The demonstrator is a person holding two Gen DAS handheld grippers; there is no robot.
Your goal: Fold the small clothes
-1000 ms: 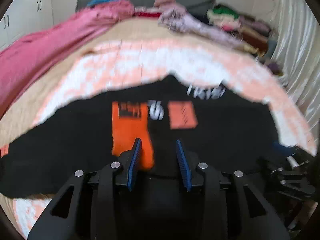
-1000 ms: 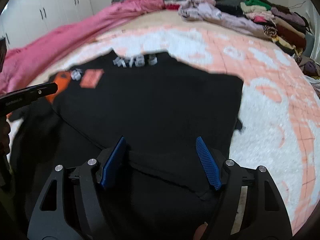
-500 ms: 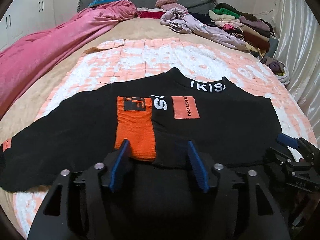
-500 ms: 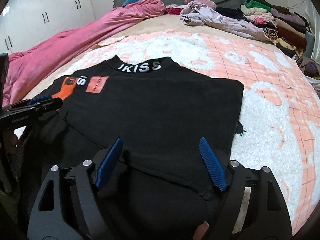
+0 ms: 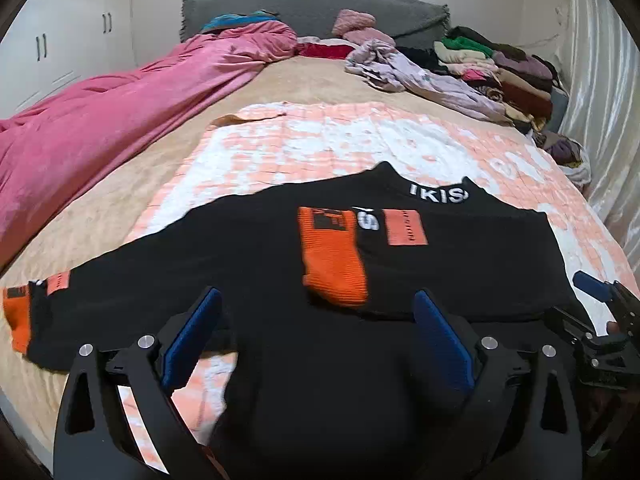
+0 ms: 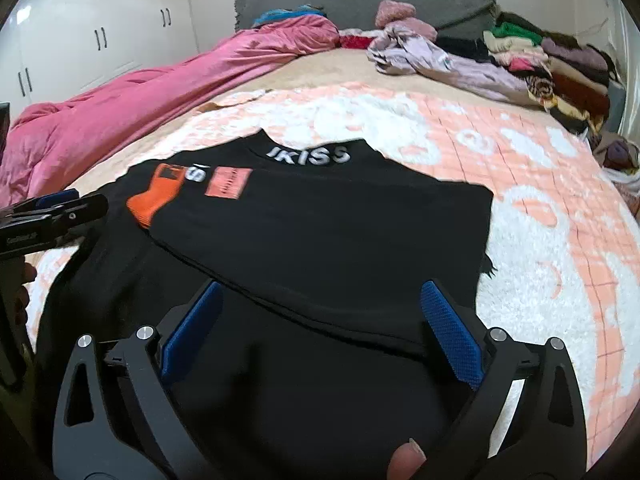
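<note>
A black sweater (image 5: 280, 264) (image 6: 320, 232) with white lettering at the collar lies flat on the bed. One sleeve is folded across its chest, its orange cuff (image 5: 334, 264) (image 6: 154, 200) lying on top. The other sleeve stretches out left to a second orange cuff (image 5: 18, 316). My left gripper (image 5: 316, 320) hovers over the near hem, jaws opening wide, nothing between the pads. My right gripper (image 6: 320, 316) hangs above the folded right side, jaws also opening, pads off the cloth. Each gripper shows at the other view's edge.
The sweater rests on a pink-and-white quilt (image 5: 320, 148) over a beige sheet. A pink duvet (image 5: 100, 120) runs along the left. Crumpled lilac clothes (image 6: 440, 64) and a stack of folded clothes (image 5: 508, 72) sit at the far right. White wardrobes (image 6: 100, 32) stand left.
Both grippers' jaws have widened a lot and both have pulled back and up from the sweater. The folded sleeve now lies released on the chest.
</note>
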